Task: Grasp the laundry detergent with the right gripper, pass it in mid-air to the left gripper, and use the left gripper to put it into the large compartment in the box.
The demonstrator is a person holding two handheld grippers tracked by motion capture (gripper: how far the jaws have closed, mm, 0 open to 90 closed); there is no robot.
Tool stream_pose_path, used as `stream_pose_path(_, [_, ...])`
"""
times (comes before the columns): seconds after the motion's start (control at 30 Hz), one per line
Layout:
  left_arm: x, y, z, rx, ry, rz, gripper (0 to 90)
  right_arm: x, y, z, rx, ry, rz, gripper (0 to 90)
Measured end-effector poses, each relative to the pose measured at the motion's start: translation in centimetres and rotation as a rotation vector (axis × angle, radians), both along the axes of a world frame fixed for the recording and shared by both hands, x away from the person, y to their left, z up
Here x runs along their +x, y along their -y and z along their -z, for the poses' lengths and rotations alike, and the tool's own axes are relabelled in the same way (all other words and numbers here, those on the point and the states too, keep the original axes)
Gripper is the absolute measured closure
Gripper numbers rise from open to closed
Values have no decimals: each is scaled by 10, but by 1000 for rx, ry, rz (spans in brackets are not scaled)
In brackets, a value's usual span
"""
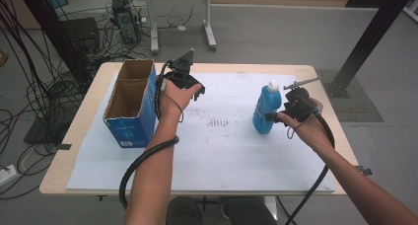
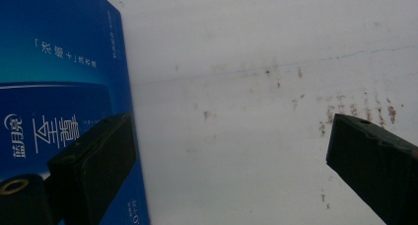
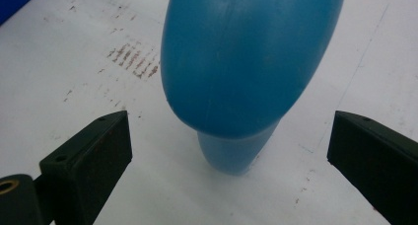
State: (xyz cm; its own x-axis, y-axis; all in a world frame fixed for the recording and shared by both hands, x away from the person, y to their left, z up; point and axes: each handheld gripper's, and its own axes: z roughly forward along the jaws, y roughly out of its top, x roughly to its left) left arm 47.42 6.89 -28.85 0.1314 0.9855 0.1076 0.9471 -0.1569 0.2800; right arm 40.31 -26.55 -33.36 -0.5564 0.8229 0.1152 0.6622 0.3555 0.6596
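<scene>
A blue bottle (image 1: 266,110) is standing upright on the stained white surface (image 1: 222,151), the right hand-held gripper (image 1: 292,106) gaping beside it; the left hand-held gripper (image 1: 183,79), also gaping, is hovering near the blue carton (image 1: 130,104). Cables are littering the grey floor (image 1: 276,32).

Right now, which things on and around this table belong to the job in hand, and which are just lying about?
In the job:
blue bottle, with the open right gripper at it
open blue carton, beside the open left gripper

Lying about:
white mat with its brown stains
cables on the floor

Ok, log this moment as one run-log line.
left tongs: open, beside blue carton | right tongs: open, facing upright blue bottle, not gripping | surface: white mat
</scene>
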Motion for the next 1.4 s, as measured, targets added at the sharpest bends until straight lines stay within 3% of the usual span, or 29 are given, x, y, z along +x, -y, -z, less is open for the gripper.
stream_pose_path(0.5, [-1, -5, 2, -2, 1, -7, 55, 8, -12, 19, 16, 59, 63, 29])
stream_pose_path(1.0, [-1, -7, 2, -3, 0, -5, 55, 8, -19, 28, 21, 127, 89, 26])
stream_pose_path(1.4, [-2, -6, 1, -4, 2, -5, 55, 9, -21, 31, 24, 133, 97, 25])
